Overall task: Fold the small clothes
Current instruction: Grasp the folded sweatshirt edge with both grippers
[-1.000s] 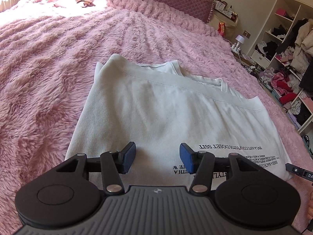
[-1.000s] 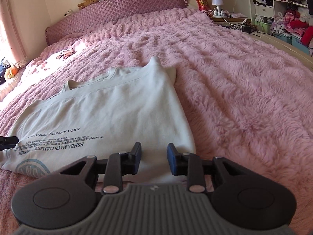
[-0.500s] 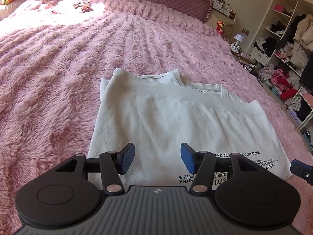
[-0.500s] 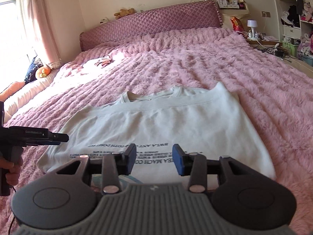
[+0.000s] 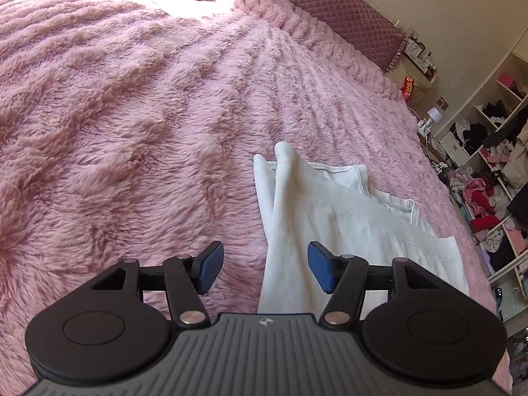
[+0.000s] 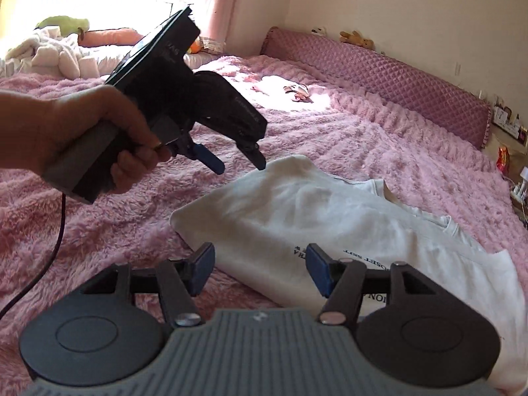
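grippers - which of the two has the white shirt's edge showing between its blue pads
The left gripper: the white shirt edge shows between its opening pads, which don't touch it. The right gripper, also opening, frames mostly the shirt's corner and pink blanket.

A home bedroom — a wide bed under a fluffy pink blanket, a quilted mauve headboard, open white shelves crammed with clothes.

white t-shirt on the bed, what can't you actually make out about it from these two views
- Printed text on the white t-shirt: right wrist view, partly covered by the right gripper, too blurred to read.
- Shirt's near hem: left wrist view, hidden behind the left gripper.
- Shirt's far right edge: right wrist view, cut off by the frame.
- Small item in the sun patch on the pink blanket: overexposed, too small to identify.
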Demonstrator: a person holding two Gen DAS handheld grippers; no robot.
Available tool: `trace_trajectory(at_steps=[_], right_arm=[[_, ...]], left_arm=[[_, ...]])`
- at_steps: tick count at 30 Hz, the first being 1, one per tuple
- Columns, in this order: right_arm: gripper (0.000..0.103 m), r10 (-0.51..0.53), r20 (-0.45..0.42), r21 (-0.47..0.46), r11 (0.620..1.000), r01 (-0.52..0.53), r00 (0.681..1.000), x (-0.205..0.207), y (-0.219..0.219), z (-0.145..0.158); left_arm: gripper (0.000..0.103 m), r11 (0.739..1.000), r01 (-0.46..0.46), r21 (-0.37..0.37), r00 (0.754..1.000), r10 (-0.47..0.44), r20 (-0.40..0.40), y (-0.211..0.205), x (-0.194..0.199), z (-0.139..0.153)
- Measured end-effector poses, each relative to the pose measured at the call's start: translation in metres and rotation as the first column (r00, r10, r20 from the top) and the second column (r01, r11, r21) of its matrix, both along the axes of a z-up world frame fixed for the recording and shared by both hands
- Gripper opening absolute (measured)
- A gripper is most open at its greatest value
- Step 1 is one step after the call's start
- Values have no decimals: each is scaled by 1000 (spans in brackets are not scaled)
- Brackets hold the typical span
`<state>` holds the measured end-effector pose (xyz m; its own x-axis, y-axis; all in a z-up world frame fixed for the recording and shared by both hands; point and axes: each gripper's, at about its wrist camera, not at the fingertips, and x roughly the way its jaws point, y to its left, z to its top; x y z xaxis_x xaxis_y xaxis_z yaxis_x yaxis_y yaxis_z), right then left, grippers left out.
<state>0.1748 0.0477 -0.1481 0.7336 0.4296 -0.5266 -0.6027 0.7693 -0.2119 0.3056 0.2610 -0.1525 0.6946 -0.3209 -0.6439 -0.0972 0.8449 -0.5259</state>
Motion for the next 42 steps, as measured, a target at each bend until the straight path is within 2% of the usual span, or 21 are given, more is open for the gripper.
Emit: trace_trajectory(at_steps=[5,9,15,22,24,26,27,28,30,34,42], right_arm=[[58,91,86,-140,987,-78,992,-4,37,-23],[58,118,84,-191,976,-100,989,6,53,-34],[58,130,156,-274,958,-83,979,23,80,-49],[64,120,197,-296,953,-58,973,39,94,-54],[55,120,189,-288,956,-62,975,39,92,-54],[38,112,179,-289,956,-56,977,40,92,-55],[35,109,180,-288,956,-53,978,39,92,-56],[27,106,178,-283,958,-53,978,41,91,-55],[8,95,185,-260,965,-45,978,37,89,-52],[4,51,160,-188,982,-21,986,36,80,-37],[1,-20,142,-67,997,30,990,38,55,5]], left_arm=[[69,987,-14,-160,999,6,-49,17,23,-27],[69,965,-26,-260,998,12,-58,26,42,-41],[69,948,-5,-317,997,-21,-77,28,84,-46],[69,940,12,-340,996,-41,-77,14,120,-52],[63,936,28,-350,997,-53,-64,10,123,-54],[50,936,50,-350,995,-75,-58,6,125,-54],[37,941,51,-334,995,-78,-68,4,125,-54],[25,946,48,-321,994,-76,-76,3,125,-55],[19,943,47,-328,995,-74,-72,3,123,-54],[16,944,60,-326,996,-77,-42,1,119,-40],[16,965,118,-235,992,-125,-17,-26,126,15]])
